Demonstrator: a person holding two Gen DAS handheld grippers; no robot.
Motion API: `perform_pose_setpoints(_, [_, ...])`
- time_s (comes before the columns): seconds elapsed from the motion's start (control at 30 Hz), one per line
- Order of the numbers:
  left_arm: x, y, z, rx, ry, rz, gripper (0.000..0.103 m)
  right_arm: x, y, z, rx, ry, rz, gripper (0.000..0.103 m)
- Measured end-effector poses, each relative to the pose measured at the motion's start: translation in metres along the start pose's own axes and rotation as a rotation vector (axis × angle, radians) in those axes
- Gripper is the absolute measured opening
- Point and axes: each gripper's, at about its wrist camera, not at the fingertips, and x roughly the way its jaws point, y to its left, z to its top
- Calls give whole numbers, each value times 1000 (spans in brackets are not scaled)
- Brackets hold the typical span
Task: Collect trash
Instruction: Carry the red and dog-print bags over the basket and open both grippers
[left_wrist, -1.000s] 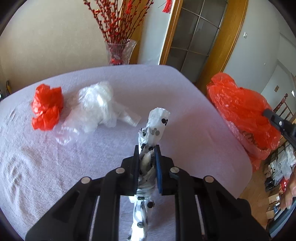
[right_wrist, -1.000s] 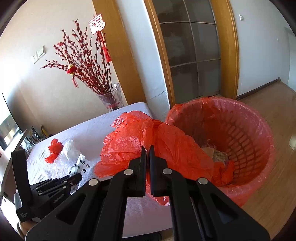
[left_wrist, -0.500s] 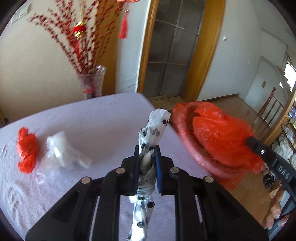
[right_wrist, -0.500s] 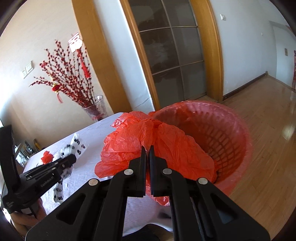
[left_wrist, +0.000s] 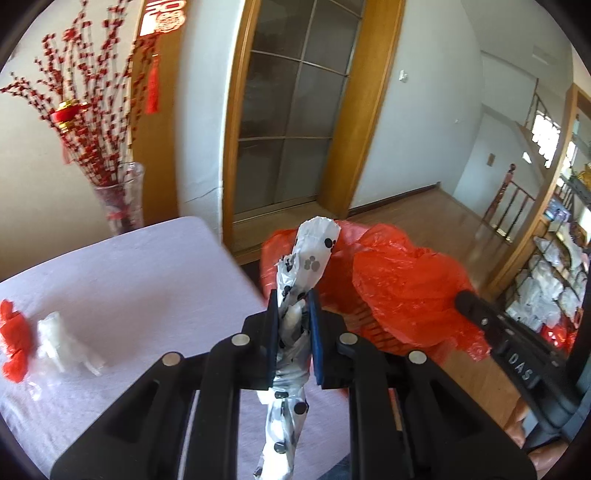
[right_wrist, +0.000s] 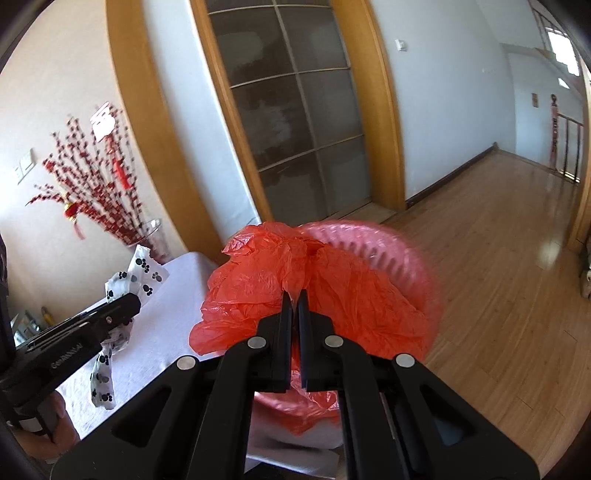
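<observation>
Lavender cloth covers the surface, which fills the lower left of the left wrist view and ends at a rounded corner near the middle. At its far left lie a crumpled red scrap and, just beside it, a clear plastic wad. In the upper left a glass vase of red berry branches stands at the back edge against a beige wall. Behind the corner a wood-framed door with frosted panes rises, and a wooden floor runs off to the right toward what may be a stair rail, though that part is small and warped.

At centre frame the left tool pinches a twisted white wrapper with black paw prints, held upright above the surface's edge. To its right, the right tool, pressed together, grips a fold of the red bag liner of the pink basket bin standing on the floor just beside the surface.
</observation>
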Motion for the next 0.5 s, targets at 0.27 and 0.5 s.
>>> perform_pose_setpoints(0.27, [22,-28,21,16,-16,-85,16,-1,-20,14,32,-46,-61,3])
perform_pose_setpoints(0.5, [43,-48,27,19,5,-131,16,10,-37,21,69,-50,-83,3])
